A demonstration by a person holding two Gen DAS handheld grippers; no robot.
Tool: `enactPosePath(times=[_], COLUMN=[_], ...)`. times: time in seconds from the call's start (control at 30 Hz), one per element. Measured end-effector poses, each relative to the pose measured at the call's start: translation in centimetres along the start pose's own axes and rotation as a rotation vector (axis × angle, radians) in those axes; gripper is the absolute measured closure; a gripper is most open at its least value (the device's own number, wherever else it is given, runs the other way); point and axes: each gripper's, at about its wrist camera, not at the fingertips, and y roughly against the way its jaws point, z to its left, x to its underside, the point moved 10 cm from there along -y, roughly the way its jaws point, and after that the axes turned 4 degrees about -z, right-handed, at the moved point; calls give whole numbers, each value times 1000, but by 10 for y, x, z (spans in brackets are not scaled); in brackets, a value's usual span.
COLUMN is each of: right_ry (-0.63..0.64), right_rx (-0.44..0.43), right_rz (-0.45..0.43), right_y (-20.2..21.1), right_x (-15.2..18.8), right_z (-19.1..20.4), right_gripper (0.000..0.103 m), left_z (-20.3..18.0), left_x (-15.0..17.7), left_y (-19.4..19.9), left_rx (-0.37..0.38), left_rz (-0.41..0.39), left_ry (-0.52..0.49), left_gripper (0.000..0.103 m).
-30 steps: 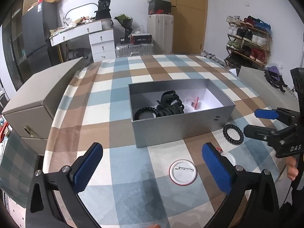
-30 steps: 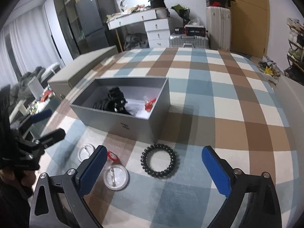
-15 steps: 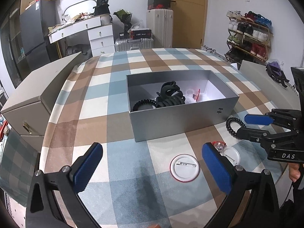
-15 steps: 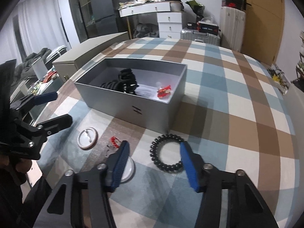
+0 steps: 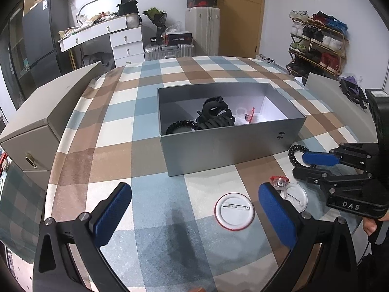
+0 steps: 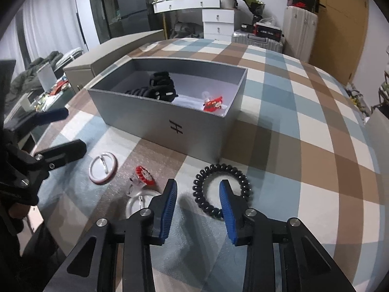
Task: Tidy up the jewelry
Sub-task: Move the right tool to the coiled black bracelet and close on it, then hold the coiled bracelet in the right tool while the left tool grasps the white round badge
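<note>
A grey open box [image 5: 226,143] [image 6: 145,119] sits on the checked tablecloth and holds a black hair claw [image 5: 214,108] [image 6: 161,84], black coil ties and a red clip [image 6: 213,104]. A black coil hair tie [image 6: 222,189] [image 5: 294,154] lies in front of the box. My right gripper [image 6: 198,196] [image 5: 300,163] is partly closed around the tie's near-left part, its pads apart. My left gripper [image 5: 194,213] [image 6: 70,131] is open and empty over a white pin badge [image 5: 234,211] [image 6: 103,168].
A second white badge [image 5: 295,196] [image 6: 138,203] and a red-topped clear ring [image 5: 279,181] [image 6: 142,177] lie between the grippers. A beige box [image 5: 48,112] stands at the table's left edge. Drawers, suitcases and a shoe rack are behind.
My right gripper has moved forward and down to the black coil tie and its fingers have narrowed around it. My left gripper has barely moved.
</note>
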Motion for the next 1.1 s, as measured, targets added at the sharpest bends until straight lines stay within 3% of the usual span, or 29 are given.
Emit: enactPosePath(times=[0.1,0.33,0.47,0.8,1.1], right_ry=[17,24,29,1,-55], right_rx=[0,9,15,-19,-48], right_rz=[4,-7,-11,-103,-142], right_y=[-2,-3,-4,23,34], right_x=[1,1,1,-17,-26], right_z=[3,4,5,2,-4], right_gripper=[79,82,93,94,94], left_z=[1,2,2,-3,-19], left_x=[0,0,1,7,21], left_y=[0,0,-2,-6,-15], left_rx=[3,16,12,22,26], left_rz=[4,8,18,42,96], left_ry=[9,25,24,11,-67], left_gripper=[1,1,1,1,1])
